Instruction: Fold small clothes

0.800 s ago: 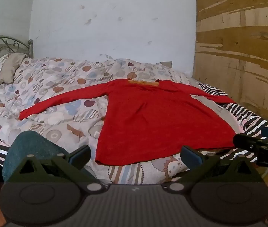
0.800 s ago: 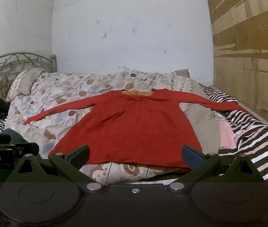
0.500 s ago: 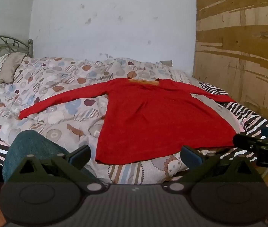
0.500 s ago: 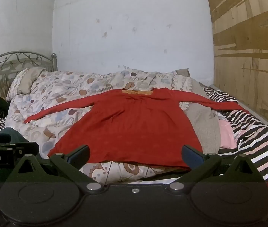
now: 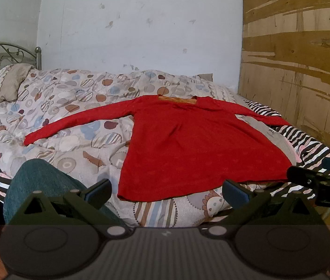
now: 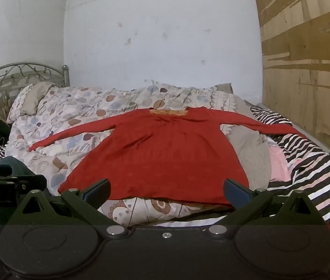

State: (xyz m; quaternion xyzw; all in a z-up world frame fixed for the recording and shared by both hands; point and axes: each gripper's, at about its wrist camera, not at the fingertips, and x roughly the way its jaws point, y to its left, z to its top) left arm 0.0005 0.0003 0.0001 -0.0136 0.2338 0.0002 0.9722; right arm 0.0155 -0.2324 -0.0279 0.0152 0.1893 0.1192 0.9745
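White lettering reads "Robot.AI" on the body of the left gripper where it shows at the left edge of the right wrist view, and "DA" on the right gripper at the right edge of the left wrist view; the rest of that word is cut off. Both tools are dark, hard-shelled, with blue pads on angular fingers. In its own view the left gripper has its fingers spread wide with nothing between them, and the right gripper stands the same way, wide apart and empty.

The red shirt lies flat in the middle of the bed, front down toward the near edge, both long sleeves stretched out left and right, an orange band at the far neckline. Its fabric looks soft and faintly textured. It rests on a puffy quilt printed with rounded blobs and stripes; a black-and-white striped sheet lies to the right, with grey and pink cloth beside the shirt. A wrought-metal headboard curls at far left, and a worn plywood panel fills the right.

Against the earlier frames, nothing visibly differs: shirt and both grippers sit as before.
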